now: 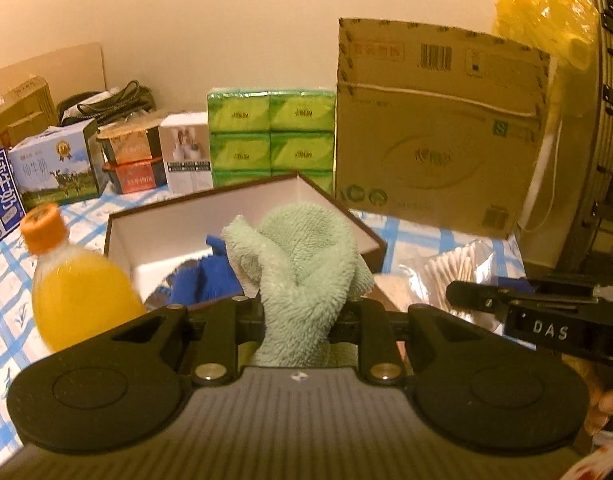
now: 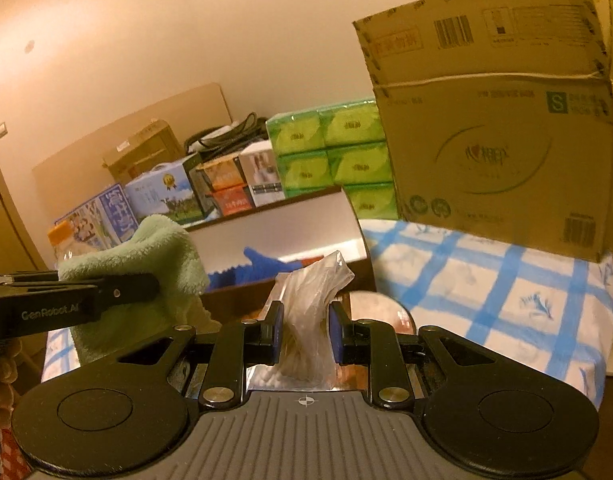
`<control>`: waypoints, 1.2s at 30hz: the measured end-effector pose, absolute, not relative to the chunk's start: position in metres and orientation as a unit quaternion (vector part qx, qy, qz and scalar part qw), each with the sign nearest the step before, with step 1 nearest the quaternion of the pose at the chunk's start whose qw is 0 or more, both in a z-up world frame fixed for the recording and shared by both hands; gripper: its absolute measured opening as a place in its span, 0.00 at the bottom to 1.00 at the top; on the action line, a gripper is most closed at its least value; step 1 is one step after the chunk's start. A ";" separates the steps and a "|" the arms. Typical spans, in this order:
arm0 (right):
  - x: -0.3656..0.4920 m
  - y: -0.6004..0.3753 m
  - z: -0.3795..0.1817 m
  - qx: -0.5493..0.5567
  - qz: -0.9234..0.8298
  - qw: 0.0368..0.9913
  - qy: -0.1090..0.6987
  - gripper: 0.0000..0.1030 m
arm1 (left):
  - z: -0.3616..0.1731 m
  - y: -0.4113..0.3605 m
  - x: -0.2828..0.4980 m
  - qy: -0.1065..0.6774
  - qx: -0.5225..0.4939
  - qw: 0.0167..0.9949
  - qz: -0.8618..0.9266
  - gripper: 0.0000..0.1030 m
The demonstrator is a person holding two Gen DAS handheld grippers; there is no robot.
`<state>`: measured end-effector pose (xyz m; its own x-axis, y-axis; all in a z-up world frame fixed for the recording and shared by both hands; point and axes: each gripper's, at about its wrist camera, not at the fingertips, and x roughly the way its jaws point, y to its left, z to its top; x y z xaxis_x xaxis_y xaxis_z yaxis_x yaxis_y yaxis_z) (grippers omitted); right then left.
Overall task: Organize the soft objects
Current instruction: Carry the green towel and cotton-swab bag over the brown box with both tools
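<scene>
A fluffy green towel point(image 1: 302, 264) is pinched between the nearly closed jaws of the left gripper point(image 1: 296, 320), in front of an open box point(image 1: 242, 208) where a blue cloth point(image 1: 204, 276) is seen. A clear plastic bag point(image 2: 310, 300) is clamped by the right gripper point(image 2: 305, 334), above the checked tablecloth point(image 2: 506, 292).

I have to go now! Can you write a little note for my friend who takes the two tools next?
Left tool: shut on the green towel, lifted in front of the open box.
Right tool: shut on a clear plastic bag of cotton swabs.
Done: a blue cloth already lies inside the box.
Left: probably drop the towel into the box, then the bag if it belongs there. The juice bottle stands close to the box, so go gently.
</scene>
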<state>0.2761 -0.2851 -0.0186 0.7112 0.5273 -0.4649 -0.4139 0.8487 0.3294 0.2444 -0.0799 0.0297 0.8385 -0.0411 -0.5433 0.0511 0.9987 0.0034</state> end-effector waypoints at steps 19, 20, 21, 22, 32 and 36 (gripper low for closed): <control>0.393 -0.260 -0.008 0.078 0.278 0.922 0.256 0.23 | 0.052 -0.087 0.361 0.256 0.003 0.966 0.035 0.20; 0.401 -0.258 -0.009 0.075 0.280 0.922 0.256 0.23 | 0.052 -0.086 0.369 0.257 0.000 0.966 0.039 0.20; 0.408 -0.256 -0.010 0.071 0.282 0.922 0.255 0.23 | 0.051 -0.086 0.376 0.256 -0.001 0.966 0.044 0.20; 0.415 -0.255 -0.011 0.068 0.283 0.922 0.254 0.23 | 0.050 -0.085 0.383 0.256 -0.001 0.965 0.047 0.20; 0.479 -0.232 -0.043 0.030 0.304 0.914 0.265 0.23 | 0.019 -0.082 0.449 0.290 -0.002 0.954 0.079 0.20; 0.498 -0.223 -0.057 0.017 0.311 0.909 0.276 0.23 | 0.001 -0.079 0.465 0.307 -0.003 0.948 0.089 0.20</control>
